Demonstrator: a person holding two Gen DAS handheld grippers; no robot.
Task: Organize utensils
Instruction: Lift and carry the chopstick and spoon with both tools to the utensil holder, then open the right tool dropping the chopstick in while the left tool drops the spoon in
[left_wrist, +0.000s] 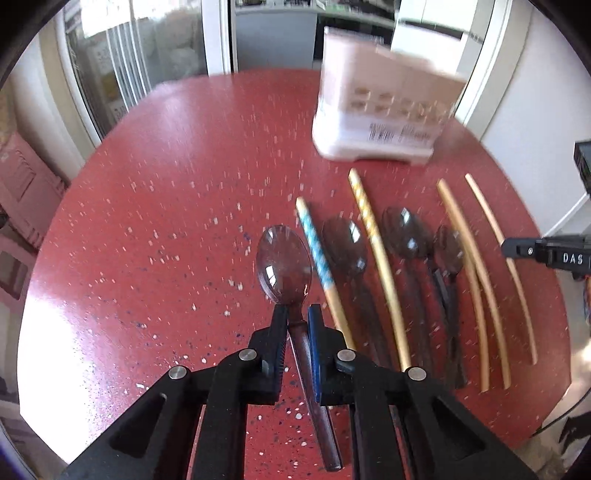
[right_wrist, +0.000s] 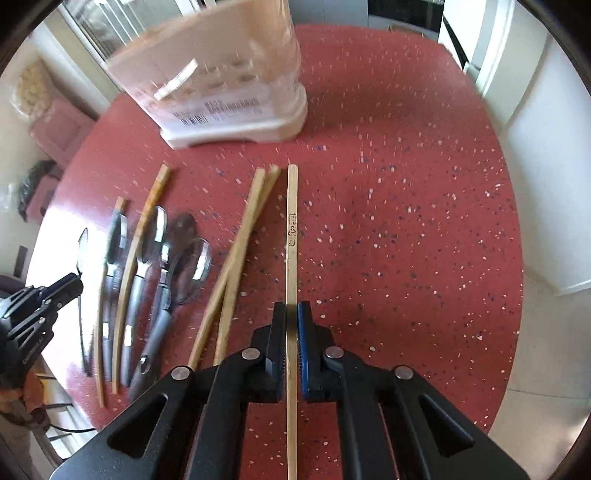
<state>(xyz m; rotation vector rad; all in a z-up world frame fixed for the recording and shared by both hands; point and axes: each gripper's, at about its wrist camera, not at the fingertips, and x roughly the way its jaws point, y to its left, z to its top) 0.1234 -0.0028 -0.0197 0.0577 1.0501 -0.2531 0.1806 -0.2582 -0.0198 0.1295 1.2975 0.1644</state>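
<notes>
Left tongs (left_wrist: 297, 314): we have them closed on the neck of a clear smoky plastic spoon (left_wrist: 284, 258), just below the bowl; bowl sits mid-frame in the left wrist view, handle runs back between the fingers toward the lower edge.
Right tongs (right_wrist: 291, 310): closed on a single plain chopstick (right_wrist: 292, 229), stamped near its far end; it runs straight up the centre of the right wrist view.
Spoon handling: we judge it light, stiff, glossy and likely slippery; a grip at the neck leaves the long handle free to swing, so a firm pinch matters.
Chopstick handling: light, rigid, thin; held well back from the far tip, so we expect it to pivot if nudged.
Holder (left_wrist: 384, 107): pale slotted caddy, upper right of the left view, upper left of the right view; probably the destination; blurred, so we cannot tell its compartments.
Still on table: a row of spoons (left_wrist: 343, 243) and chopsticks (left_wrist: 373, 236) at centre right of the left view, two plain ones (right_wrist: 240, 236) lying together just left of the held one.
Table (left_wrist: 166, 184): red speckled, rounded; wide bare area at left of the left view.
Edges: rim curves close at lower left and right; open floor shows beyond it.
</notes>
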